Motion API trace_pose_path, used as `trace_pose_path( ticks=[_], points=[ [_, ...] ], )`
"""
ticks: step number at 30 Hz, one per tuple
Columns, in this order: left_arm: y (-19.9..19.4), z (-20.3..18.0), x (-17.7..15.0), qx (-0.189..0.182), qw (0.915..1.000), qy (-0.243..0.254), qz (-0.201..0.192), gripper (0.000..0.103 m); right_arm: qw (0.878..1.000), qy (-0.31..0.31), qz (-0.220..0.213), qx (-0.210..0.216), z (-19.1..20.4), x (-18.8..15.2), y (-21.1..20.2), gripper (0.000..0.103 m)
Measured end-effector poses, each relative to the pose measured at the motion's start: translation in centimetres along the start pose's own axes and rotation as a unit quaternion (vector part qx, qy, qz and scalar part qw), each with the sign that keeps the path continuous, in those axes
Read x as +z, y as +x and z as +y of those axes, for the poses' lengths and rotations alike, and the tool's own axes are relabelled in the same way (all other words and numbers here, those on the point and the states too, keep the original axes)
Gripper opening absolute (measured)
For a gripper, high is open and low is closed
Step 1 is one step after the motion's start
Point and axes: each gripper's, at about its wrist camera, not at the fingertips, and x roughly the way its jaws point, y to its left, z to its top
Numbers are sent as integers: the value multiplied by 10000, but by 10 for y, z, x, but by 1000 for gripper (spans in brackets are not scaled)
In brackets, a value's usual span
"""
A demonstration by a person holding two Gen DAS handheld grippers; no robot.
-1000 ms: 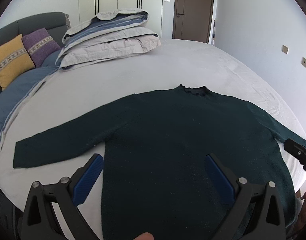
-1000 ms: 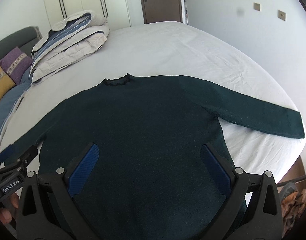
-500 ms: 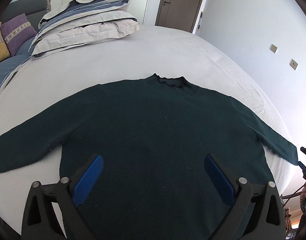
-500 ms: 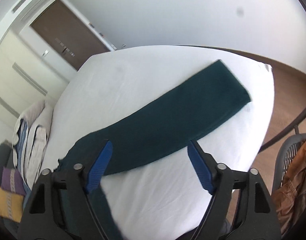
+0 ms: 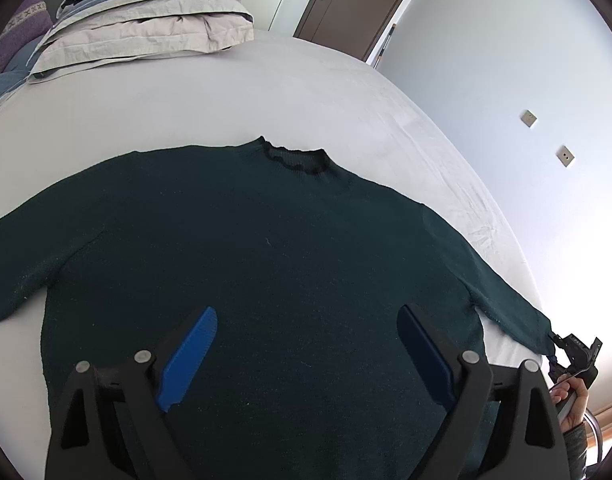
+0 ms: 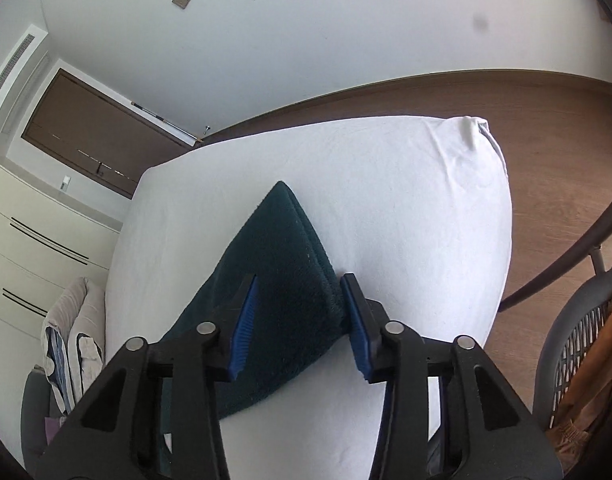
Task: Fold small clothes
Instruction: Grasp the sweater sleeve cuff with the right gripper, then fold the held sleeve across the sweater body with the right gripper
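Note:
A dark green sweater [image 5: 286, 240] lies flat, front up, on the white bed [image 5: 266, 92], sleeves spread to both sides. My left gripper [image 5: 306, 320] hovers over its lower body, jaws wide and just starting to close, nothing gripped. My right gripper [image 5: 566, 346] shows at the far right, at the end of the right sleeve, with a hand behind it. In the right wrist view the sleeve cuff [image 6: 282, 232] runs between that gripper's [image 6: 299, 284] blue pads [image 6: 244, 320]. These jaws are closing around the cuff; I see no firm pinch.
Folded bedding [image 5: 146, 20] is stacked at the far left of the bed. The bed corner [image 6: 466, 128] drops to a wooden floor [image 6: 554, 184]. A dark mesh chair with brown cloth [image 6: 582, 360] stands by the bed's near right. A door [image 5: 346, 0] and wardrobe [image 6: 34, 240] stand beyond.
My right gripper swung off the sweater's body out to the right sleeve cuff, rolled over, and narrowed its jaws around it. The left gripper moved forward and tipped down over the body.

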Motion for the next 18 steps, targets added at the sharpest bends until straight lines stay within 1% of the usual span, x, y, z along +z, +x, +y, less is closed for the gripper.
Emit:
trace_pose_path(
  ticks=[1,2,3,5,8,10,11,12,14,17,18],
  points=[
    [0,0,0,-76,10000,-30,13,91,10000,-11,3,21,-7,-2,2,27],
    [1,0,0,-134,9999,-51,27,90,10000,-66,15,-34,-6,-1,6,14],
    [1,0,0,-175,9998,-56,34,88,9999,-124,15,-54,-4,0,9,10],
    [1,0,2,-262,9996,-81,34,85,9994,-334,-50,-108,9,0,12,8],
    [2,3,6,-501,9986,-166,67,81,9949,-988,-162,-119,50,-17,10,8],
    [3,6,9,-700,9971,-284,82,80,9882,-1526,-120,48,86,-30,12,7],
    [3,7,11,-821,9959,-362,89,80,9831,-1821,-50,159,103,-43,12,7],
    [2,7,12,-915,9948,-436,87,80,9761,-2159,17,264,126,-57,14,7],
    [3,10,17,-1102,9921,-588,96,80,9564,-2872,161,507,171,-91,16,7],
    [6,12,23,-1430,9863,-810,140,80,9186,-3822,486,881,238,-162,22,7],
    [7,13,25,-1591,9829,-905,175,80,9075,-4042,573,994,252,-183,26,7]
  ],
)
